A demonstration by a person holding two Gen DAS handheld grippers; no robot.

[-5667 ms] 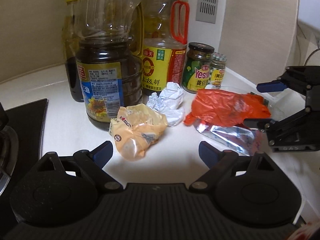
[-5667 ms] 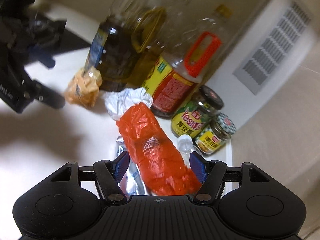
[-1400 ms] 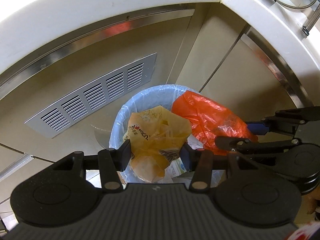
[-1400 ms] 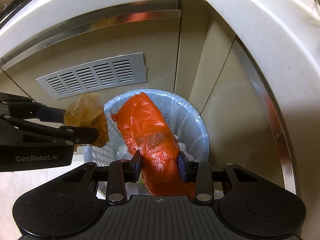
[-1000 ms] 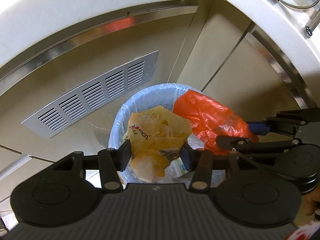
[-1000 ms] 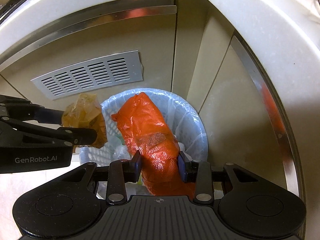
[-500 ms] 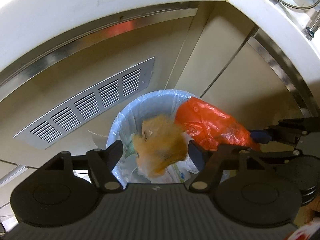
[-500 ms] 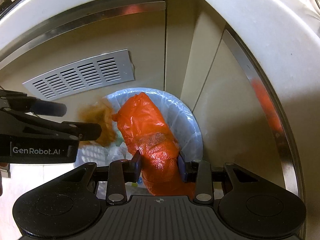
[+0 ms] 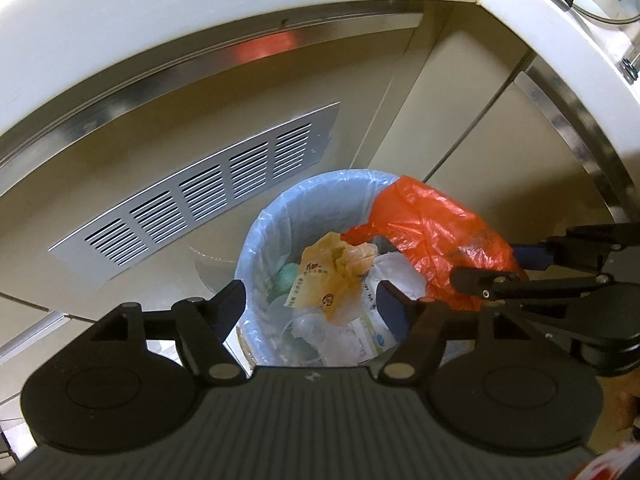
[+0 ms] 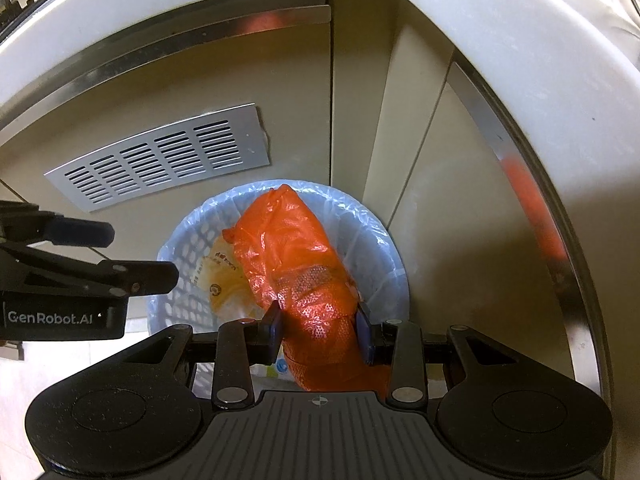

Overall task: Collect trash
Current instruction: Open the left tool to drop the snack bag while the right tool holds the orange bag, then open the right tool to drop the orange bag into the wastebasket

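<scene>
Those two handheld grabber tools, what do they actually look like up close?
Both are matte black plastic. The left gripper and the right gripper each have a ribbed body, two round discs beside it, silver rivets on jointed arms, and fingers with dark blue pads. White lettering reading GenRobot.AI marks the left one's side. No cables or sleeves show.

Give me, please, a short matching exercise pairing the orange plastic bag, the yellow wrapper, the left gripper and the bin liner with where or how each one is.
Things:
1. orange plastic bag
2. yellow wrapper
3. left gripper
4. bin liner

States:
A. lying loose on top of the rubbish in the bin
B. open, with nothing between the fingers
C. clamped in the right gripper above the bin
D. pale blue, folded over the rim

Pairs: 1-C, 2-A, 3-B, 4-D
</scene>
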